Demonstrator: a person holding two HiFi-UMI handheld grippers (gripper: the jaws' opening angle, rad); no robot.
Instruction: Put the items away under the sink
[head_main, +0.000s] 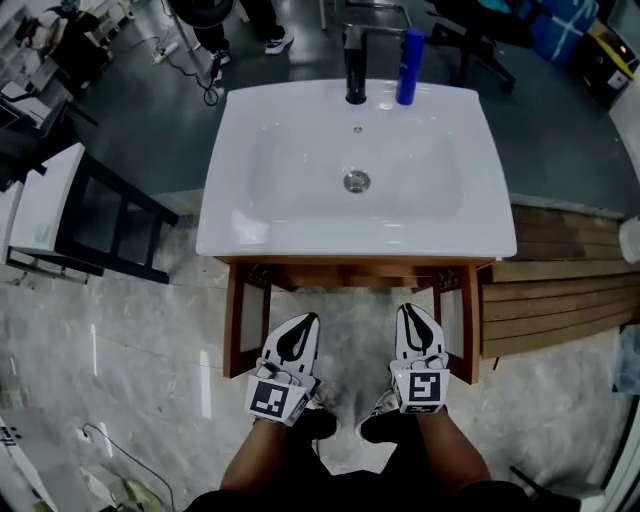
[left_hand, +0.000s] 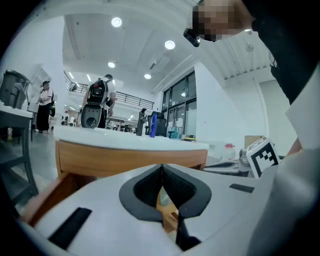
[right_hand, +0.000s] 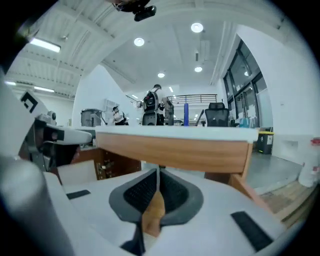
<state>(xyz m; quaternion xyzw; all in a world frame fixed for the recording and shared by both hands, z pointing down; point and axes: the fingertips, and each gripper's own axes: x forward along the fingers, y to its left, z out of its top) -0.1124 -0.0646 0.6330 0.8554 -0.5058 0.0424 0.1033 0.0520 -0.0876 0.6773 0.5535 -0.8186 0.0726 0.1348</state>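
A white sink (head_main: 300, 240) sits on a wooden cabinet (head_main: 236, 320). At its back rim a blue bottle (head_main: 409, 65) stands upright beside the black faucet (head_main: 355, 68). Both grippers hover in front of the cabinet, below the basin's front edge. My left gripper (head_main: 308, 320) is shut with nothing between its pads, and so is my right gripper (head_main: 410, 310). In the left gripper view the left gripper (left_hand: 161, 167) points at the wooden front (left_hand: 130, 157), with the blue bottle (left_hand: 153, 125) far behind. In the right gripper view the right gripper (right_hand: 158, 171) faces the wooden front (right_hand: 175, 150).
A white-topped table with a black frame (head_main: 45, 200) stands at the left. Wooden decking (head_main: 560, 300) lies to the right of the cabinet. My shoes (head_main: 385, 425) are on the marble floor just behind the grippers. People stand far off in the room.
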